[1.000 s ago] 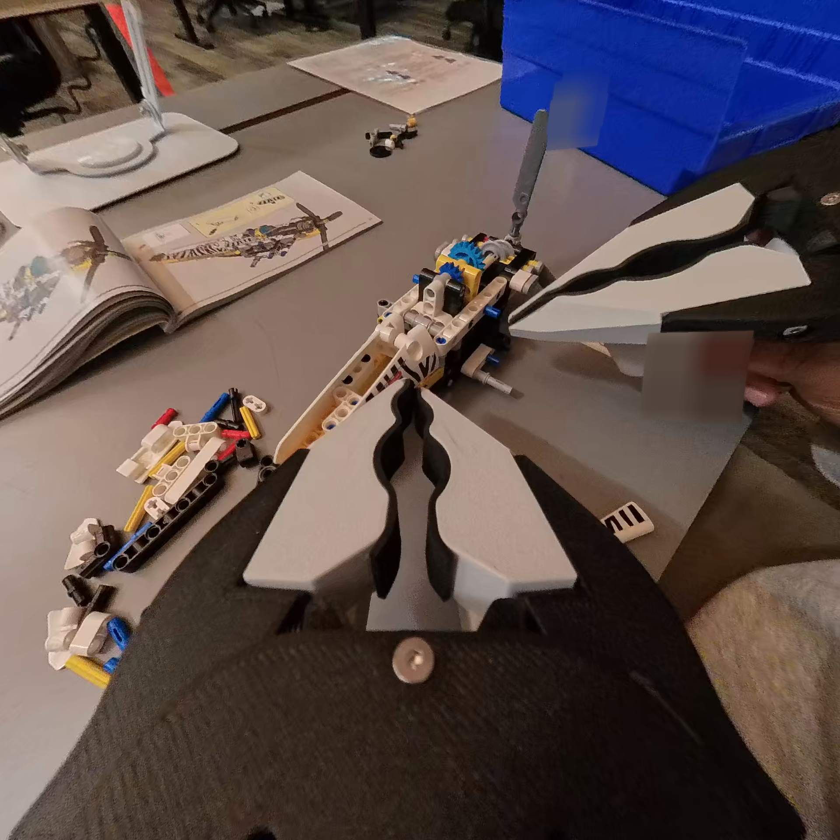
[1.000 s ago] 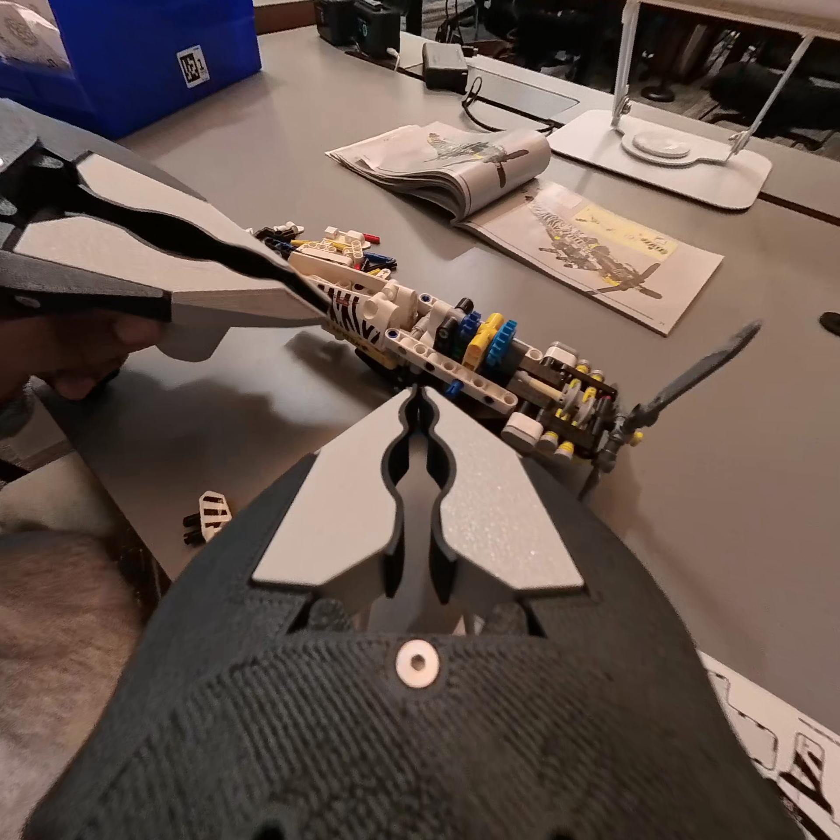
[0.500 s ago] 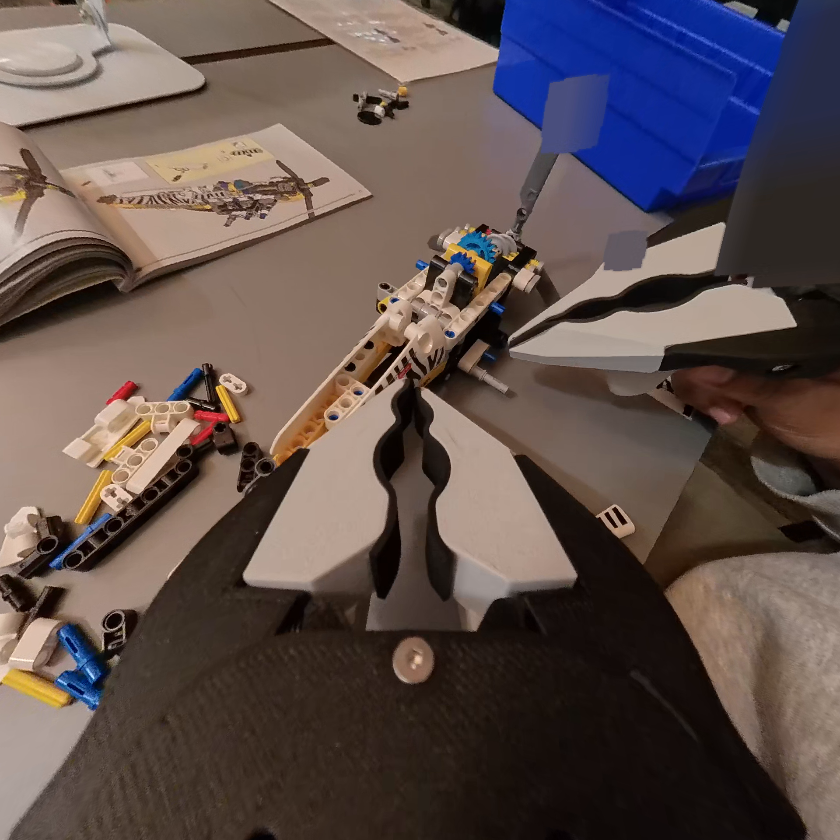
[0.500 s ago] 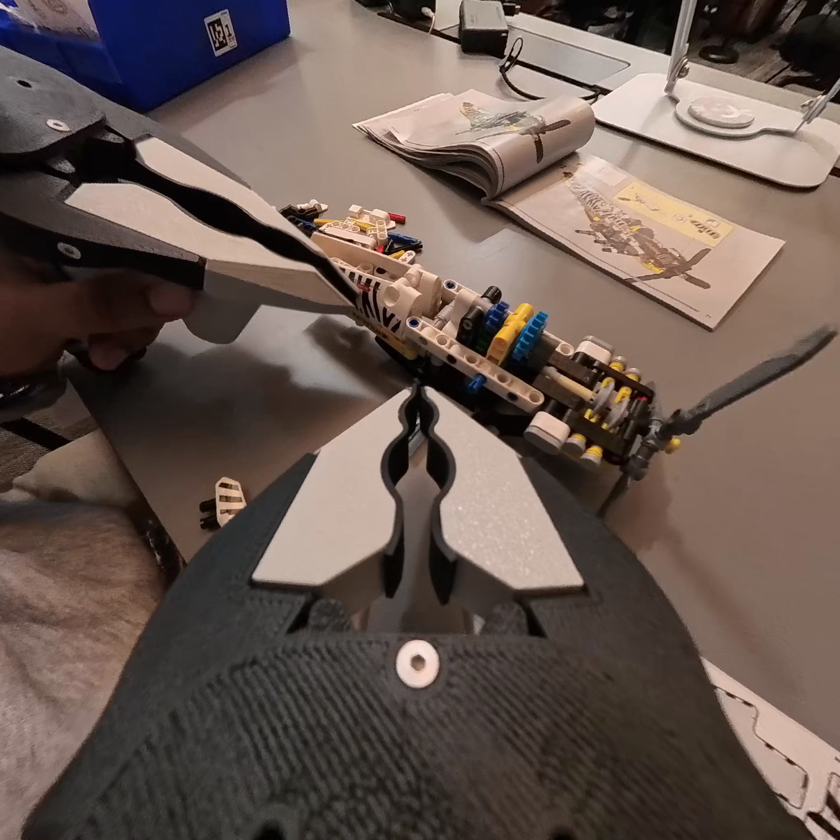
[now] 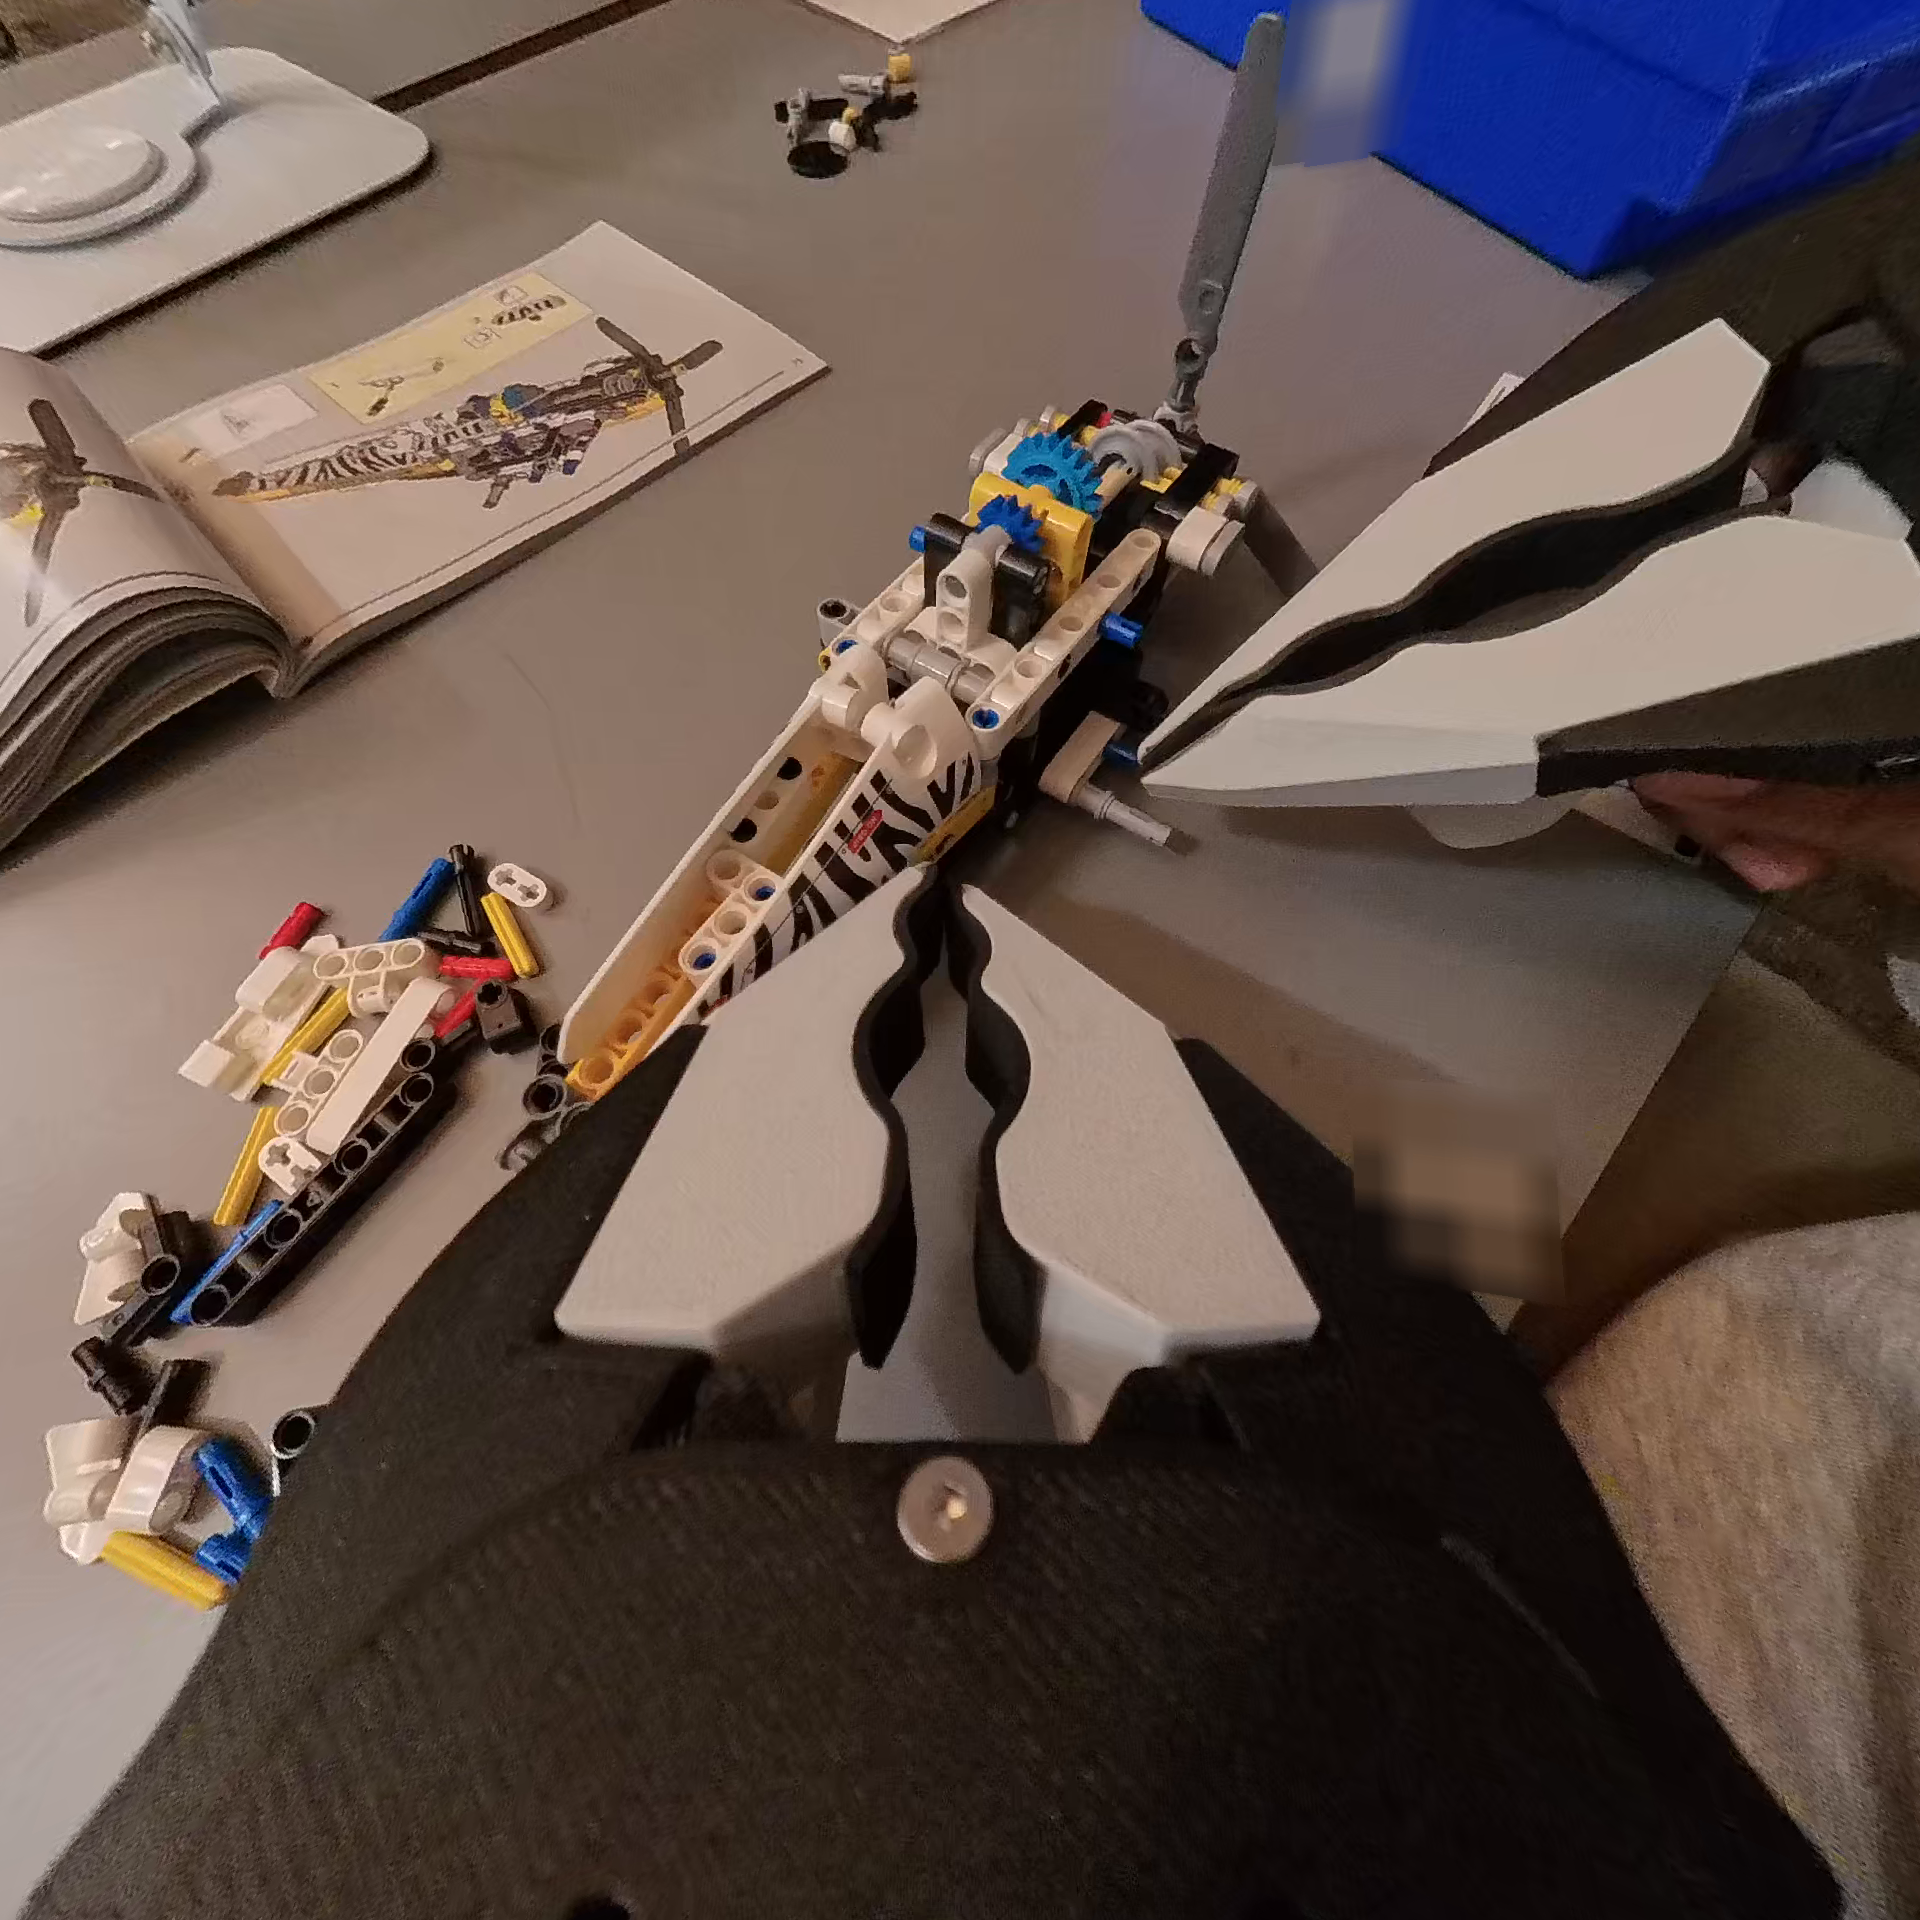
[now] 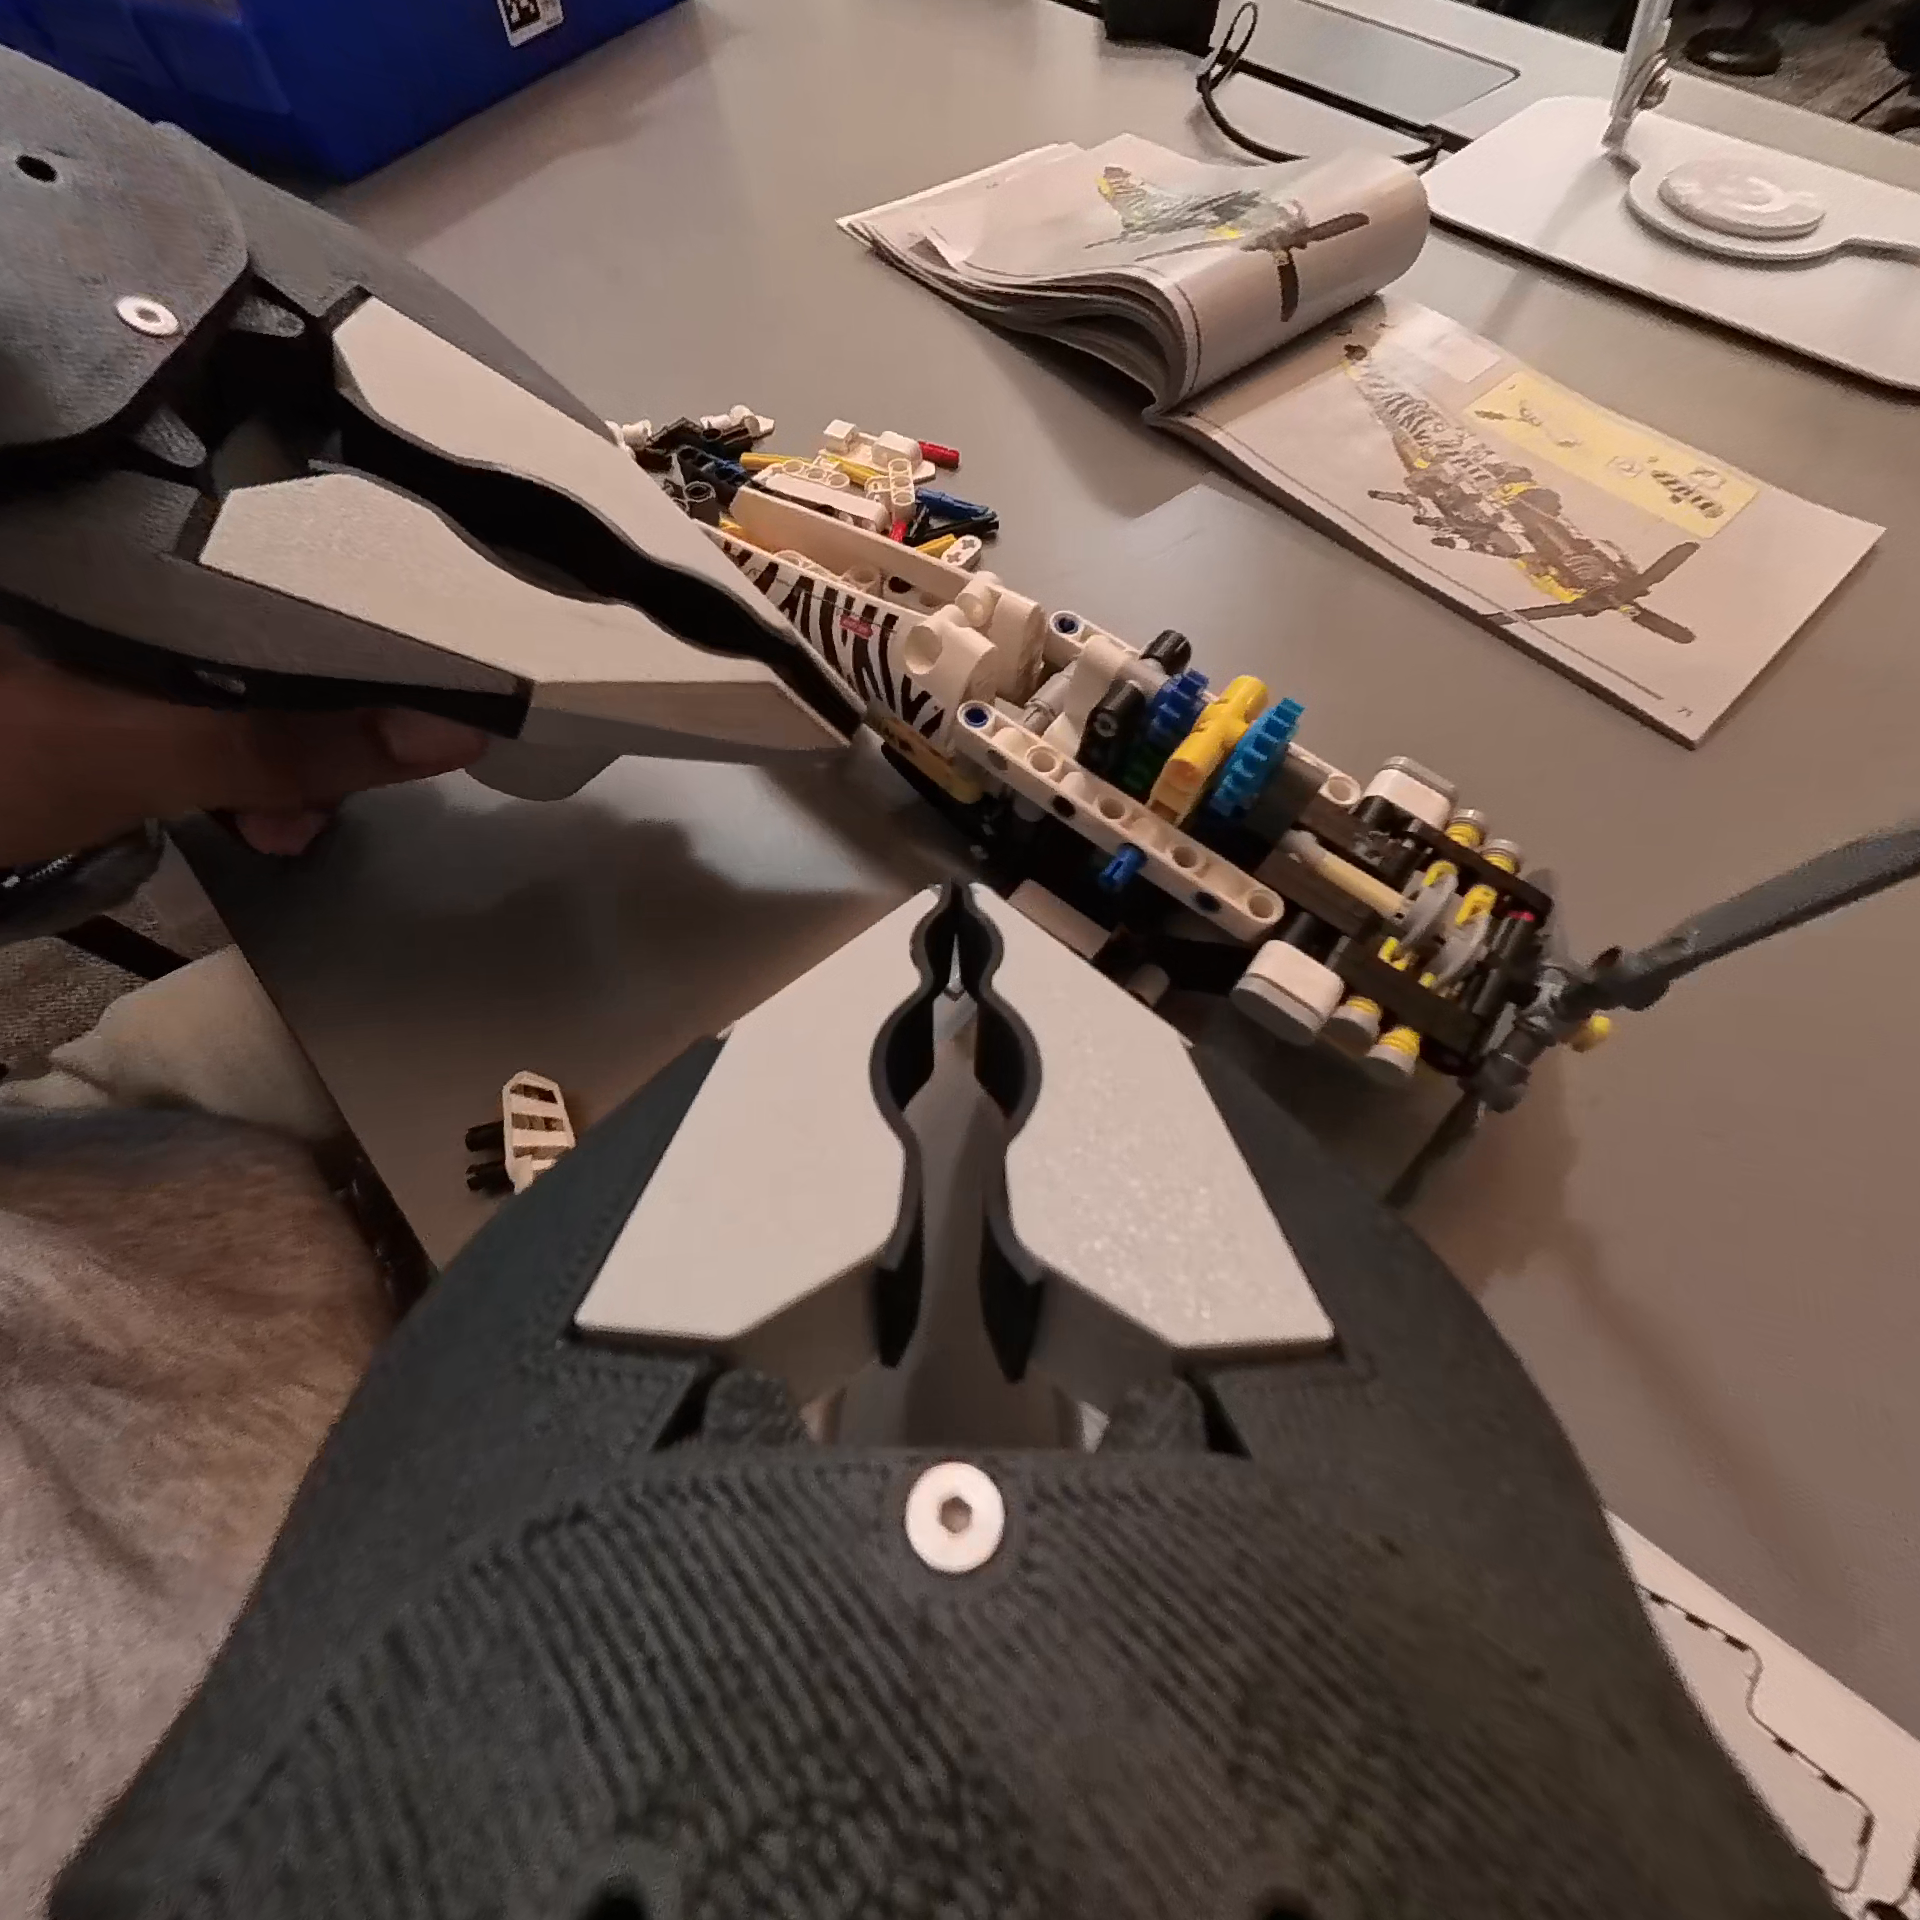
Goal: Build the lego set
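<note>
Half-built lego plane lies on a grey table. Its long axis runs diagonally in the left wrist view: zebra-striped tail near, grey propeller blade at the far end.

Left gripper sits at the near tail end, jaws pressed together w/ nothing between them, tips touching or just beside the striped panel; can't tell which. Right gripper comes in from the right at mid-body, jaws likewise closed and empty, tips just beside a pale axle pin jutting from the model's side. Judging by this, the right one is nearer that pin, and the model lies crosswise to it.

Loose parts are piled left of the tail, closer to the left gripper. An open instruction booklet lies far left. A small striped piece rests near the table edge.

Hidden: the tail tip under the left gripper, and the model's underside. Propeller is blurred in the right wrist view.
</note>
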The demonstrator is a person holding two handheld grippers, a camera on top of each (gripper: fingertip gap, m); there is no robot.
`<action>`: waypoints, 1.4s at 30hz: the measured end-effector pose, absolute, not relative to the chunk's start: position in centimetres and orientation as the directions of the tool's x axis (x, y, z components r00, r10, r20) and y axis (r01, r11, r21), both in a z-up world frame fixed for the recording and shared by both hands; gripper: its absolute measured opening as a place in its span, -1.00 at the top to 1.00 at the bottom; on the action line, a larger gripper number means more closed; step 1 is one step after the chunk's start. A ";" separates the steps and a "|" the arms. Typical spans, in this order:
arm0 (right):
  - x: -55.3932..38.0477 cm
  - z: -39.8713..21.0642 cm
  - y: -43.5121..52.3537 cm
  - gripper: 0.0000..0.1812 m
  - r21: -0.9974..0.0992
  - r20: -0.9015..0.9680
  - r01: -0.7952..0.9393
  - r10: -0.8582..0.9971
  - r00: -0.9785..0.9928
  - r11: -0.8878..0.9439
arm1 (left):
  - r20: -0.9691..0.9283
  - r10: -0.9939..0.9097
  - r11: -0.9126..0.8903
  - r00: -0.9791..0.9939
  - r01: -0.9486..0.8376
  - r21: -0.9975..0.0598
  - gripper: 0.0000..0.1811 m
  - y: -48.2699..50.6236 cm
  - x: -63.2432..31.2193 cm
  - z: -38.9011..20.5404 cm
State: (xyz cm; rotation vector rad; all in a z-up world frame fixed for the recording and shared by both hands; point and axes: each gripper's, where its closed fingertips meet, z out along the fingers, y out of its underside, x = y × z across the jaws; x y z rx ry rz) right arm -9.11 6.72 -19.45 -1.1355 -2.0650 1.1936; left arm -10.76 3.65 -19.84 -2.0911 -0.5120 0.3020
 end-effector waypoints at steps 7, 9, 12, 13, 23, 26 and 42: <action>-9.0 -19.3 6.6 1.00 -0.876 0.005 0.404 0.841 -0.541 0.265 | 0.007 0.455 -0.486 0.890 0.255 -0.836 1.00 3.8 -10.6 -20.1; -9.0 -19.3 6.5 1.00 -0.874 0.008 0.404 0.839 -0.544 0.270 | 0.024 0.455 -0.478 0.890 0.267 -0.837 1.00 3.7 -10.6 -20.0; -8.9 -19.4 6.4 1.00 -0.870 0.014 0.406 0.837 -0.547 0.280 | 0.042 0.453 -0.471 0.890 0.279 -0.837 1.00 3.7 -10.7 -20.0; -8.9 -19.5 6.4 1.00 -0.869 0.017 0.406 0.836 -0.549 0.284 | 0.046 0.453 -0.471 0.890 0.282 -0.836 1.00 3.7 -10.7 -20.0; -8.9 -19.6 6.3 1.00 -0.863 0.017 0.412 0.832 -0.555 0.292 | -0.014 0.462 -0.525 0.887 0.261 -0.810 1.00 3.8 -10.7 -20.7; -8.9 -19.6 6.3 1.00 -0.863 0.018 0.411 0.832 -0.555 0.293 | -0.041 0.465 -0.547 0.885 0.251 -0.799 1.00 3.9 -10.7 -21.0; -8.9 -19.7 6.3 1.00 -0.859 0.024 0.414 0.832 -0.554 0.300 | -0.036 0.455 -0.586 0.890 0.269 -0.764 1.00 4.0 -10.7 -21.8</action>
